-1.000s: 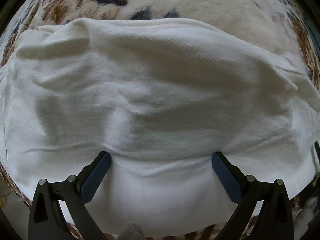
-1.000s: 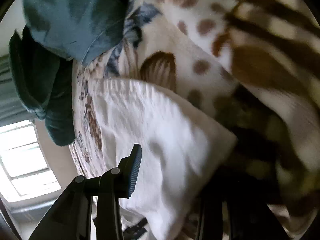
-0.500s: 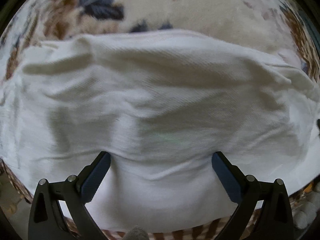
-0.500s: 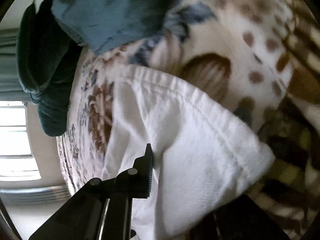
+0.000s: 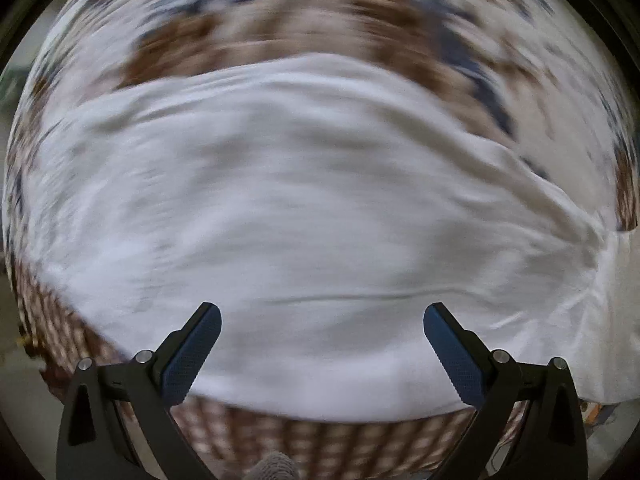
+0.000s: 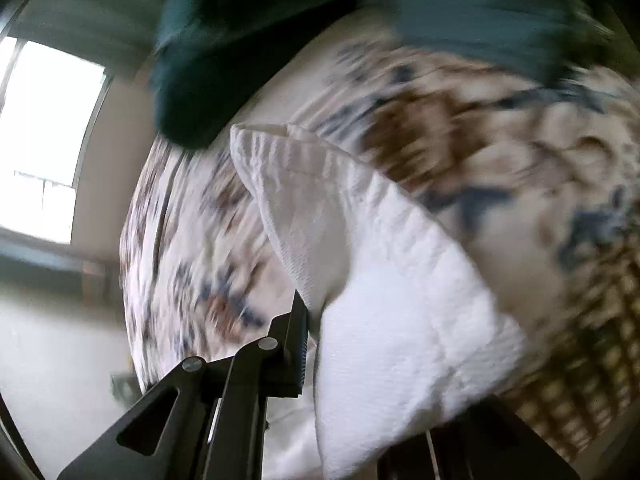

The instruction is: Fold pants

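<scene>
Across patterned bed (image 5: 280, 32), white pants (image 5: 320, 200) lie flat, long axis left-right, just beyond left gripper (image 5: 322, 320), fingers spread, holding nothing. Right gripper (image 6: 360, 360) clenched on pants' end fold, so nearer for next fold. Dark green garment (image 6: 240, 40) far side.

patterned blanket (image 5: 280, 12), dark teal cloth (image 6: 248, 40), bright window (image 6: 44, 128)

The white pants (image 5: 304, 208) lie spread and wrinkled, broad and mostly flat just ahead of the left claw (image 5: 322, 332). One thick folded corner sits pinched in the right claw (image 6: 316, 344), bunched and lifted.
</scene>
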Motion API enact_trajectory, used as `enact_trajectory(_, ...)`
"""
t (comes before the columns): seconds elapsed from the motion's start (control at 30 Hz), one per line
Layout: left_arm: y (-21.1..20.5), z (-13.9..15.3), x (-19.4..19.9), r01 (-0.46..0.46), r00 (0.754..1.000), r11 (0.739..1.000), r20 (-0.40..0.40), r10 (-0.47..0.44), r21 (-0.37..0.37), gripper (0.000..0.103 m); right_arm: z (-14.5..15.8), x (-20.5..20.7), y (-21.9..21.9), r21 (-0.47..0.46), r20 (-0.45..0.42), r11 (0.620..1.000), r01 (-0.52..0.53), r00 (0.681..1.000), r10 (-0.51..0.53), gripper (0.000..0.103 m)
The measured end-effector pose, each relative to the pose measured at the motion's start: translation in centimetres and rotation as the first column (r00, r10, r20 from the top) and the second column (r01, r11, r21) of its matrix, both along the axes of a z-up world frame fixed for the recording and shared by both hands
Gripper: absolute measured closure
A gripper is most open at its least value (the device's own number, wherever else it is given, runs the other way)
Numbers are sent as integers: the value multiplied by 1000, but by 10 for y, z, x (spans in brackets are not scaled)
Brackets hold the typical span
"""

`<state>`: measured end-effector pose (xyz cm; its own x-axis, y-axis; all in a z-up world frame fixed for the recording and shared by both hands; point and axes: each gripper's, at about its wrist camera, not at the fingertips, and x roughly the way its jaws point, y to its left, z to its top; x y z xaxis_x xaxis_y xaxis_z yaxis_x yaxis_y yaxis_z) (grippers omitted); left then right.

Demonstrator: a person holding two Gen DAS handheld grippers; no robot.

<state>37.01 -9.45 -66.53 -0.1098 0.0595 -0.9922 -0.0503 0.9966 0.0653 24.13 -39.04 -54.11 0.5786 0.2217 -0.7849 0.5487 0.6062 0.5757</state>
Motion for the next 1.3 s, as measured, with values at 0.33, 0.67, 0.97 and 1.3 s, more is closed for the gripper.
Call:
enact_trajectory(0.33,173,5,-27,-233,972,971,23,232,49,0,-70,54,272,-64,-135,868,-493,866,482,90)
enact_trajectory(0.67,226,-6,6,-262,963,951,25,269,-164,0,-83,15,272,123,-237,849,-515,815,529,28)
enact_trajectory(0.97,123,11,36,-282,959,864,-94,267,-418,0,-44,-15,173,141,-242,936,-323,905,349,27)
enact_trajectory(1.3,62,11,19,-125,981,948,-177,75,-294,1,-92,-15,150,127,-394,972,-200,889,234,27)
